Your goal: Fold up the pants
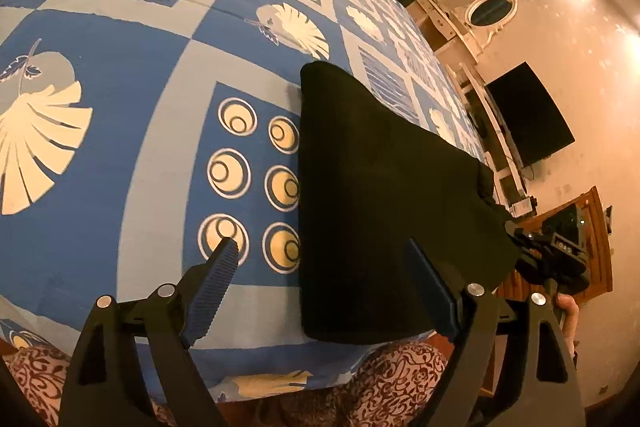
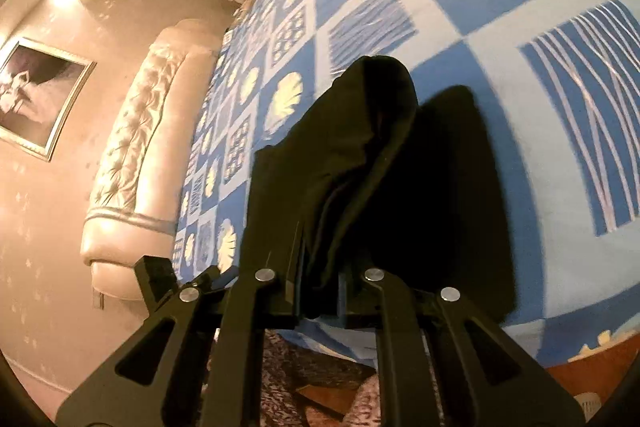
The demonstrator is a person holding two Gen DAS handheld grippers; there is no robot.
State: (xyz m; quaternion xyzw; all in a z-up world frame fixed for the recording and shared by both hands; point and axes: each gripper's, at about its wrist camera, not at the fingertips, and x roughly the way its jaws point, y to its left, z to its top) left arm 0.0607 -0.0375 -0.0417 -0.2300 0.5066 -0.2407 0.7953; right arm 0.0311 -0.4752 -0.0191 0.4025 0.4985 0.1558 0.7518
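- Left claw (image 1: 320,255) spread wide, nothing gripped, hovering low over the near edge of the bed (image 1: 132,155).
- Ribbed blue pad (image 1: 212,291) on its left finger sitting over the circle print, right finger over the black cloth.
- Pants (image 1: 384,187) right there between and past those fingers: black, folded into a flat slab, left edge straight, lying on the sheet near the bed's front edge.
- Right side of that slab lifted off the sheet, running up toward the right claw (image 1: 516,227) at the frame's right edge.
- Over in the right wrist view: right claw (image 2: 320,291) pinched narrow on a bunched fold of the pants (image 2: 360,155), cloth wedged between the fingers and humping up ahead of them, dark shadow on the sheet to its right.
- Bed (image 2: 500,7) covered in a blue check sheet with shells, circles and stripes.
- Further back: padded cream headboard (image 2: 136,155), framed picture (image 2: 36,103) on the wall.
- Left view, far right: dark TV (image 1: 528,111) on the wall, oval mirror (image 1: 490,9) above it.
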